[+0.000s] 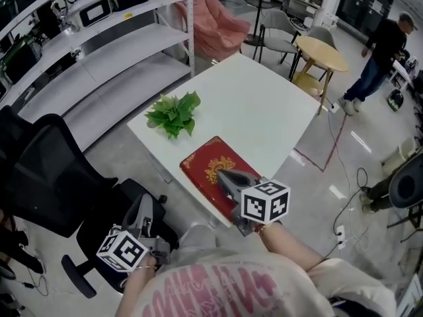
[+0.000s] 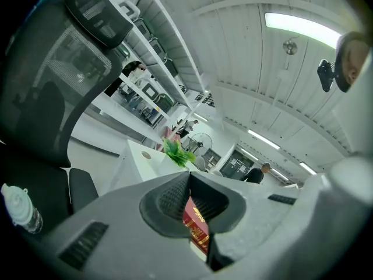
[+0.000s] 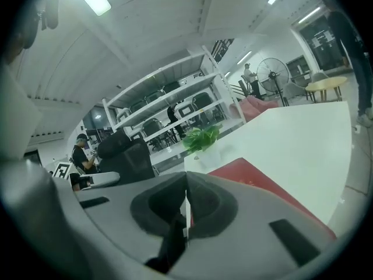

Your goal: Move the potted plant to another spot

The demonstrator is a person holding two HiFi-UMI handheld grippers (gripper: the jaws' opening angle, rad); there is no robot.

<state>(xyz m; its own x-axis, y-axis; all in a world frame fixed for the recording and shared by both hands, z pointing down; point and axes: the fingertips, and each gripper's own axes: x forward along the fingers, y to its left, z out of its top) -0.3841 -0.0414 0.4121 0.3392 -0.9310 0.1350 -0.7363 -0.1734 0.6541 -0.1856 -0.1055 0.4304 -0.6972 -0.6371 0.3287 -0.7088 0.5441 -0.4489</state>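
The potted plant [image 1: 173, 113], a small white pot under bushy green leaves, stands near the left edge of the white table [image 1: 271, 107]. It also shows far ahead in the left gripper view [image 2: 178, 151] and the right gripper view [image 3: 201, 137]. My right gripper [image 1: 223, 176] is shut and empty, hovering over a red book [image 1: 213, 166] at the table's near corner, well short of the plant. My left gripper [image 1: 143, 208] hangs lower left, off the table beside the chair, its jaws closed together on nothing [image 2: 189, 177]. The red book [image 2: 197, 226] is visible past its jaws.
A black office chair [image 1: 46, 177] stands left of the table, with white shelving [image 1: 86, 51] behind it. Beyond the table are a round wooden table [image 1: 320, 51], grey chairs, a pink beanbag [image 1: 211, 25] and a standing person [image 1: 383, 51]. Cables trail across the floor at right.
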